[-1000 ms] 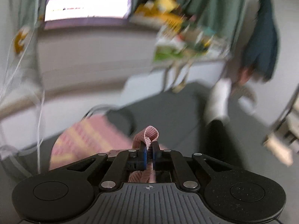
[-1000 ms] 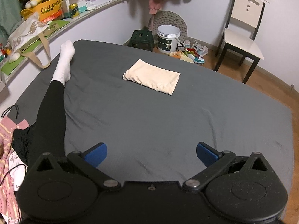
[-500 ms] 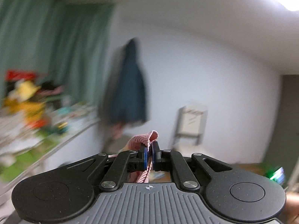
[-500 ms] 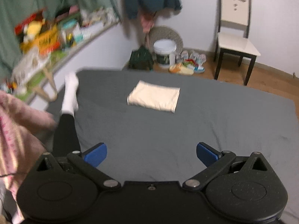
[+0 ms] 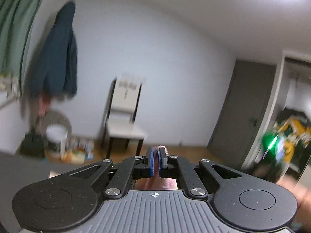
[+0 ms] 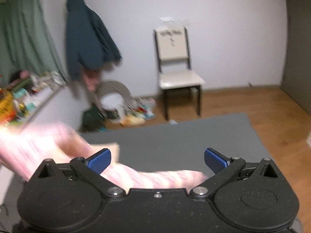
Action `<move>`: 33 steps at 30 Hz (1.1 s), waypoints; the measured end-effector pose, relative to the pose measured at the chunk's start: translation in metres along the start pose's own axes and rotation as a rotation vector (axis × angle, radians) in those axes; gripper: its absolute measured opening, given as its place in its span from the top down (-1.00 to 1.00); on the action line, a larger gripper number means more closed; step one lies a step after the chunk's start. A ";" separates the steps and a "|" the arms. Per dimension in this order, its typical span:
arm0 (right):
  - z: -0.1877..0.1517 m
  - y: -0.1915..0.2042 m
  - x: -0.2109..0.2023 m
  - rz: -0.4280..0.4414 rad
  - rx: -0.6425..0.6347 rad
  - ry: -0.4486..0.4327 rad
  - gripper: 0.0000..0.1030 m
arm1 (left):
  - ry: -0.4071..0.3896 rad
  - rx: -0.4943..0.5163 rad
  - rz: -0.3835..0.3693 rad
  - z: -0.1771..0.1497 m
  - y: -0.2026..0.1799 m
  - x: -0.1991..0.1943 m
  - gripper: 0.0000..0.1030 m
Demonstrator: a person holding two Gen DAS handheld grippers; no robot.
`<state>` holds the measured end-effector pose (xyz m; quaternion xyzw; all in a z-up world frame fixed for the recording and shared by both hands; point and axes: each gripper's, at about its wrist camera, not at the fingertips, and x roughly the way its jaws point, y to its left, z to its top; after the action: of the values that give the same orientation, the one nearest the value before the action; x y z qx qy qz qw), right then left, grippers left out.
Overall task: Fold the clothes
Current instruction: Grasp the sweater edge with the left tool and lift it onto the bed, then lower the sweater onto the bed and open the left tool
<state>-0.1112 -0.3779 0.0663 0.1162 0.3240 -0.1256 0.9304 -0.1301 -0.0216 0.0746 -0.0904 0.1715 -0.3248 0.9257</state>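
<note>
Pink garment (image 6: 48, 147) now swung up across bed (image 6: 175, 136), clamped in left hand-held gripper (image 5: 155, 164). Right hand-held gripper (image 6: 157, 160) held apart, empty. Soft, light, limp; free edge best gripped.

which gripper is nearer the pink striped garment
Left. The left gripper is shut on the pink striped garment; the right gripper is open, with the cloth passing blurred beneath it.

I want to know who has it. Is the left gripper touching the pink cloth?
Touching. In the left wrist view the left gripper has its blue pads shut on the pink cloth, which pokes out just past the tips.
</note>
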 end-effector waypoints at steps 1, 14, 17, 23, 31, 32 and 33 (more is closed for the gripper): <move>-0.004 -0.009 0.007 -0.009 0.004 0.037 -1.00 | 0.025 0.001 0.004 -0.023 0.010 0.009 0.92; -0.078 0.024 0.080 -0.051 -0.383 0.344 -1.00 | 0.411 0.166 0.161 -0.241 0.038 0.101 0.80; -0.101 0.044 0.102 -0.032 -0.495 0.384 -1.00 | 0.393 0.098 0.173 -0.256 0.039 0.105 0.34; -0.135 0.082 0.151 0.020 -0.670 0.412 -1.00 | 0.307 -0.005 0.201 -0.299 0.042 0.104 -0.51; -0.146 0.131 0.177 0.152 -1.005 0.322 -0.97 | 0.304 -0.111 0.156 -0.319 0.067 0.111 -0.51; -0.150 0.134 0.175 0.182 -1.066 0.308 -0.91 | 0.301 -0.132 0.150 -0.320 0.071 0.114 -0.51; -0.154 0.137 0.171 0.212 -1.143 0.290 -0.89 | 0.298 -0.153 0.144 -0.320 0.074 0.117 -0.51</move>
<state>-0.0277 -0.2301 -0.1407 -0.3549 0.4505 0.1794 0.7993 -0.1229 -0.0561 -0.2726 -0.0992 0.3369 -0.2536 0.9013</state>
